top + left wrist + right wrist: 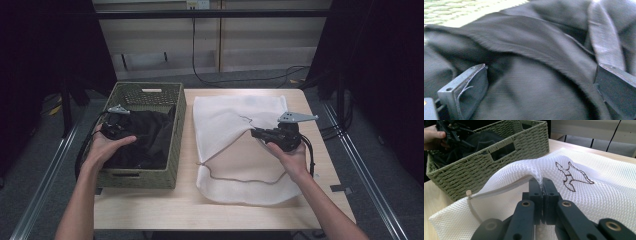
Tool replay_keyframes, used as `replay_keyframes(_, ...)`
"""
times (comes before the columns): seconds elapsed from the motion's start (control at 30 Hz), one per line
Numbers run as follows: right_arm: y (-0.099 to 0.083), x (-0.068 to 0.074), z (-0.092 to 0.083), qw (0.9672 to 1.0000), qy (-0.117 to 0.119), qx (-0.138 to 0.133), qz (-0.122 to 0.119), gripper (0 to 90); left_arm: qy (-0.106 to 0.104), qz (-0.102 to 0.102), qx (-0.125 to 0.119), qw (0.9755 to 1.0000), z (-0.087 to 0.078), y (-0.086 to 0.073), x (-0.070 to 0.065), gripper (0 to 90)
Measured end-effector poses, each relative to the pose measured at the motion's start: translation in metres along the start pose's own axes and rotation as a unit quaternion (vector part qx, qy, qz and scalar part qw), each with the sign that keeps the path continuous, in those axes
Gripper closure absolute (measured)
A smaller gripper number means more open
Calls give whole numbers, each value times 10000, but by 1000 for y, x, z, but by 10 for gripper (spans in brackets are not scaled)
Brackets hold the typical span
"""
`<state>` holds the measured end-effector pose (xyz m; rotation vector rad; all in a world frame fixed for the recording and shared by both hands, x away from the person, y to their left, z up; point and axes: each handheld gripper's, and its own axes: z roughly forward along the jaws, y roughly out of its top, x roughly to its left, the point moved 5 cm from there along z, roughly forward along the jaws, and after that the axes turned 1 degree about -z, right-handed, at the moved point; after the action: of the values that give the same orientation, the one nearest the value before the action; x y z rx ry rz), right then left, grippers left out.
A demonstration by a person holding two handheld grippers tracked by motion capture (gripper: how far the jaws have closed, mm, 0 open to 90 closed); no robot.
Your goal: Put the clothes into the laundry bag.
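tongs in the high view first: the left tongs (116, 126) sit inside the woven basket (176, 145) at the left of the desk (189, 200), low over the black garment (145, 137) that is heaped in it, with the person's left hand (107, 150) behind them. the basket stands just beside the white mesh laundry bag (230, 117), which lies flat on the desk to its right. the right tongs (257, 133) are over the middle of the bag, pointing toward the basket, and a flap of the bag's upper layer is lifted where they meet it, so the mouth of the bag gapes below. the right hand (290, 152) holds them from the right side.

left gripper view: the left tongs (541, 90) are spread wide, one jaw at each side of the frame, released, with folds of the black garment (529, 75) lying between and beyond them; nothing is pinched. a strip of the basket's weave (454, 11) shows at the top left.

right gripper view: the right tongs (543, 195) are clenched tight on a pinch of the white mesh laundry bag (604, 185), pulling it up into a small peak. a dark bird-like outline (571, 176) is stitched on the mesh just to the right. the zip edge (499, 188) runs off to the left, toward the basket (499, 165), where the left hand (434, 136) and its tongs are seen over the black garment (481, 138).
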<state>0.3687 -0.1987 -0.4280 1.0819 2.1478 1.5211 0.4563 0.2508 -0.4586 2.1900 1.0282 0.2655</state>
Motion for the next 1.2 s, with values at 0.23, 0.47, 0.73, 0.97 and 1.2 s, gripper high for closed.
replay_keyframes(0.23,-1,1,2,10000,12,16,-18,878,-515,225,465,9973,16,-7,-13,0)
replay_keyframes(0.47,-3,1,4,10000,13,72,-47,877,49,686,1067,9919,35,-17,-9,0)
replay_keyframes(0.73,-5,2,6,9999,8,118,-27,877,-11,824,1227,9890,46,-23,-12,0)
replay_keyframes(0.97,-5,1,6,9999,1,126,-37,877,-178,788,1385,9871,50,-23,-12,0)
replay_keyframes(1.2,-5,2,7,9999,-14,118,-38,876,269,855,1954,9766,51,-15,-13,239)
